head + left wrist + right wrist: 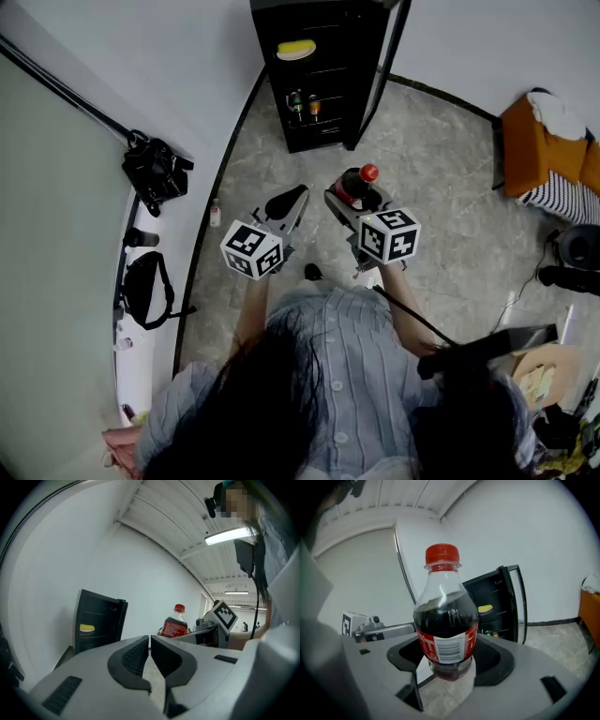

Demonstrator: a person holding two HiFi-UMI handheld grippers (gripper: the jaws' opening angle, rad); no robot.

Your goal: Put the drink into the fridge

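**Cola bottle clamped in right gripper, fridge open ahead**

Far left, on the white ledge (131,375): a black camera bag (155,171) and, nearer, a black pouch (145,286). Nothing is touching either.

The left gripper (149,651) is held out over the grey stone floor (441,216), approx. level w/ the other tool. Its jaws are together, w/ only a thin slit btwn the ribbed pads (133,657) and nothing in them. Its marker cube (251,249) sits on the near end, by the person's striped shirt (347,375).

Just right of it, the right gripper (449,660) has its jaws spread wide, clamped on the drink bottle (446,620). The pads press the lower body on both sides, about at the red label. The bottle is upright, full of dark liquid, w/ its red cap (442,553) on top. It hangs in the air above the floor, its base clear of the ground. This gripper's cube (389,234) is also at the near end.

Far side, ahead of both tools and well apart from the bottle, is the small black fridge (265,84). Its door (373,80) is swung open to the right. A yellow item (296,49) lies on an upper shelf, and a couple of drinks (305,103) stand on a lower one.

Far right, by the wall, is an orange seat (530,145).
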